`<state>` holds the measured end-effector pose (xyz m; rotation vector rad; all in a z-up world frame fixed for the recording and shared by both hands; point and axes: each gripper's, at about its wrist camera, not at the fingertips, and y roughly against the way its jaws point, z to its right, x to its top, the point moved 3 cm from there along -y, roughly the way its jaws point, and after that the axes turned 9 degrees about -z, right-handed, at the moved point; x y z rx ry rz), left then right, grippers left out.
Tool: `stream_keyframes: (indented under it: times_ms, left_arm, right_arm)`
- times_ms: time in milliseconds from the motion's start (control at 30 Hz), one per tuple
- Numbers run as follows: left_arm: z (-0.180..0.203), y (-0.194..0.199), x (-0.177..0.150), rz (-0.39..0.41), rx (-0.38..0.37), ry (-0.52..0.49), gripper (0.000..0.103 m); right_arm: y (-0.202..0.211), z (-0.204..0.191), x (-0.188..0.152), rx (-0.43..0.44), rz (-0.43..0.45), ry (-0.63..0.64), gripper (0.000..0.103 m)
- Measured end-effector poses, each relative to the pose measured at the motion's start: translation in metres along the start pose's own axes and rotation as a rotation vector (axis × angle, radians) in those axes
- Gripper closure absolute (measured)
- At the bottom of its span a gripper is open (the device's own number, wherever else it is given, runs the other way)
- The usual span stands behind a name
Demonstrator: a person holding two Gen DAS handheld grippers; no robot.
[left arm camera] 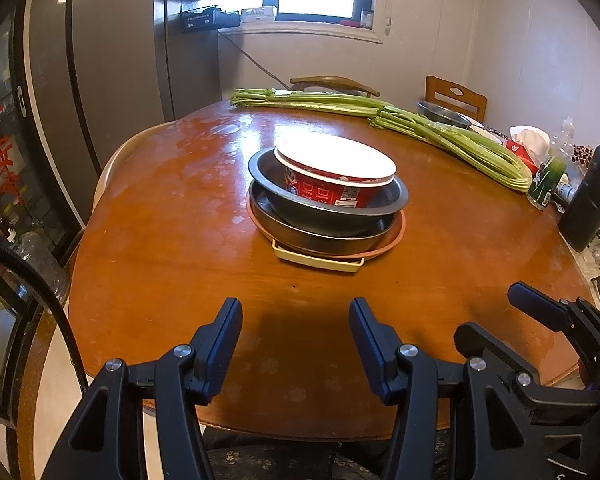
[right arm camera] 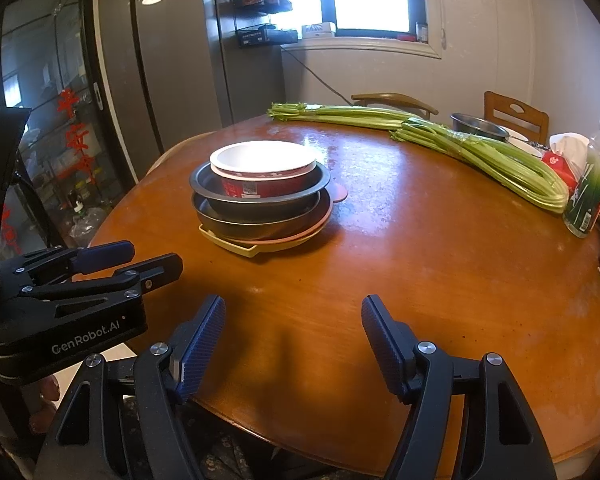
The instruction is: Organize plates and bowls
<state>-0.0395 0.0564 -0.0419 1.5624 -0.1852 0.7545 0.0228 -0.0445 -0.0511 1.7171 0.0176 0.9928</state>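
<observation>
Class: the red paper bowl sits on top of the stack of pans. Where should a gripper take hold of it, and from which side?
Grip the red paper bowl by its white rim on the near side, one finger inside and one outside, coming down from above. Its walls sit sunk inside the dark pan, so only the rim stands free. Both the left gripper and right gripper are open.

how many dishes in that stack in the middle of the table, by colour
red and white bowl: 1
dark grey pans: 2
pink plate: 1
cream tray: 1
total: 5, stacked with the tray at the bottom and the bowl on top
</observation>
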Motion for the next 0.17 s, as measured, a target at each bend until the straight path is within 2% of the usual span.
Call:
stream_keyframes:
  times_ms: [167]
  left_arm:
    - [-0.011, -0.002, 0.008, 0.000, 0.001, 0.016, 0.048]
  right_arm:
    - [-0.001, 0.003, 0.003, -0.005, -0.007, 0.004, 0.031]
